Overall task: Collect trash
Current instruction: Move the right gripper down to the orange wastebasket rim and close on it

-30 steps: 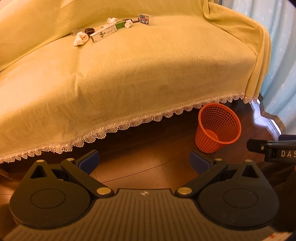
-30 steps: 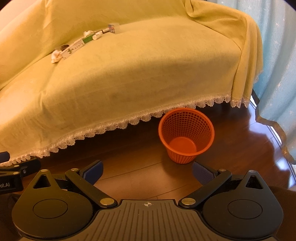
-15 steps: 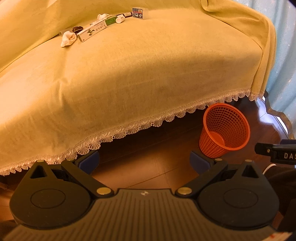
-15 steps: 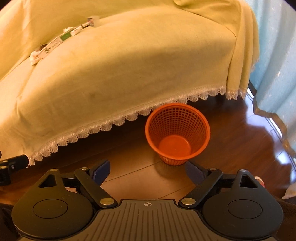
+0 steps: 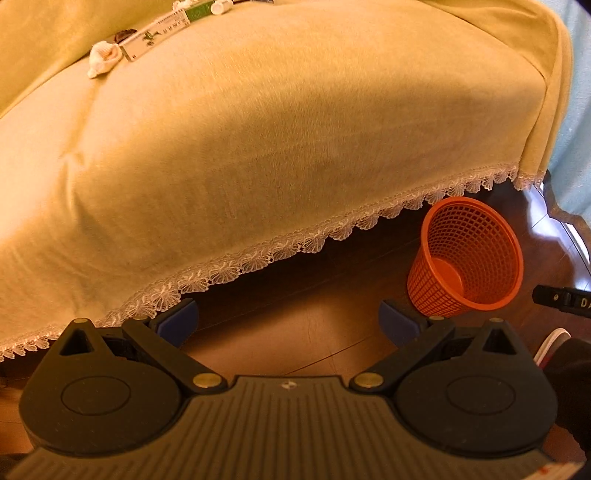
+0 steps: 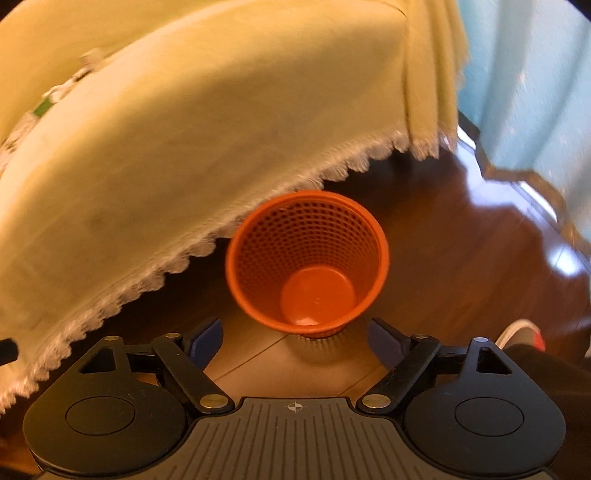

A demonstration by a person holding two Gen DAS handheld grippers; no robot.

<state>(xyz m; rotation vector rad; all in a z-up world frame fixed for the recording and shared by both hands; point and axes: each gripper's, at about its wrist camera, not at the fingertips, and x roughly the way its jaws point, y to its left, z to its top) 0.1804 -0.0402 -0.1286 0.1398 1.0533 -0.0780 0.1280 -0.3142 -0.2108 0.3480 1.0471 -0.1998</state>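
**Empty basket, trash up on the sofa**

Orange mesh basket (image 6: pixel 307 264) stands on the floor at the sofa's (image 5: pixel 258 129) front edge, nothing in it. Right gripper (image 6: pixel 295 338) hangs over it, jaws spread; left gripper (image 5: pixel 288 321) also spread and empty. The trash sits near the sofa's back edge: crumpled tissue (image 5: pixel 103 59), long carton (image 5: pixel 159 35). Looks light stuff; I'd pinch the soft tissue mid-wad and the stiffer carton across its narrow sides
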